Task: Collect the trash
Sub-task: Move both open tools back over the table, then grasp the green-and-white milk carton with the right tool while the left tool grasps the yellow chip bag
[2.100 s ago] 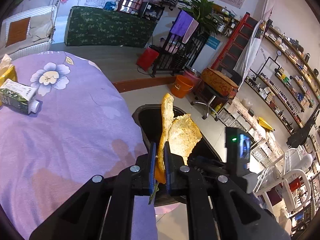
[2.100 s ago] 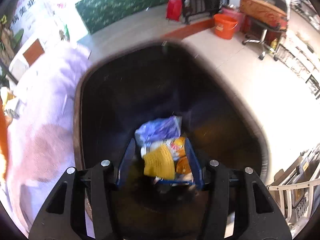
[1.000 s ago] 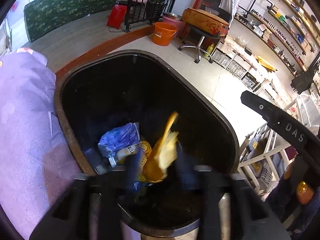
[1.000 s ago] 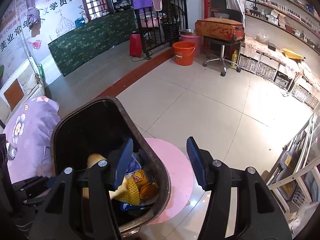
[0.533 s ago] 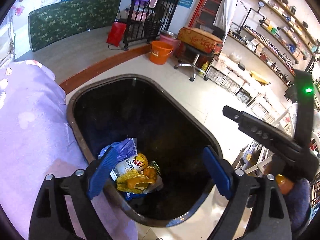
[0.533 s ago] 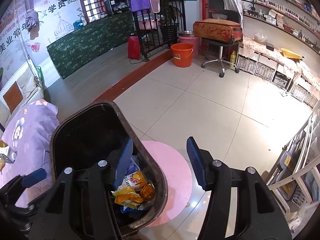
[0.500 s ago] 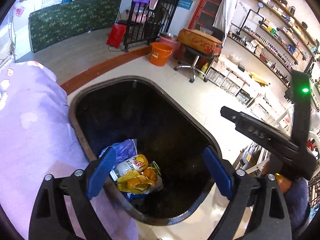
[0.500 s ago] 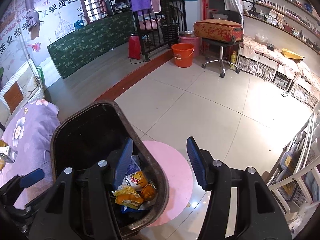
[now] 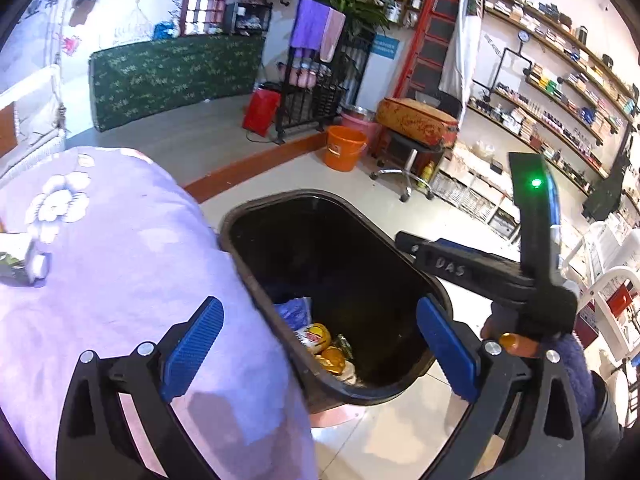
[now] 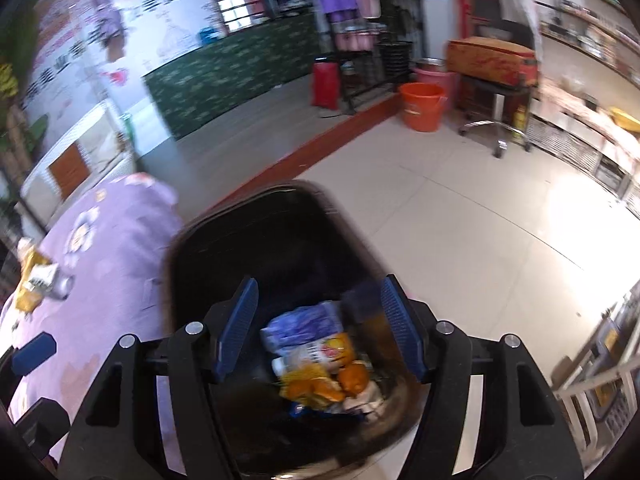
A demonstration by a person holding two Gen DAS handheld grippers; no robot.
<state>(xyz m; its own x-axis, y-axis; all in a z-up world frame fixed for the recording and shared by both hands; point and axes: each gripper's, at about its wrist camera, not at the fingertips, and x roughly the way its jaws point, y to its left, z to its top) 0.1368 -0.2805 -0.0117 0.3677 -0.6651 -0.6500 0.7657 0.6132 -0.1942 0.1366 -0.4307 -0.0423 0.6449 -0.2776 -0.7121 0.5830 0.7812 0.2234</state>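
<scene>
Both our claws, left gripper (image 9: 316,340) and right gripper (image 10: 320,328), hang apart and empty over the bin (image 9: 248,216); the light, crumpled wrappers (image 10: 316,364) lie lower centre, best pinched by an edge.

The bin (image 9: 320,208) stands on the floor just right of the table (image 9: 120,260), touching its edge. Inside, at the bottom, a bag (image 10: 300,326) lies behind a pile of peels (image 10: 316,388). A bucket (image 9: 345,148) and a stool (image 9: 412,136) stand well behind the bin, with shelves (image 9: 560,80) to the right.
</scene>
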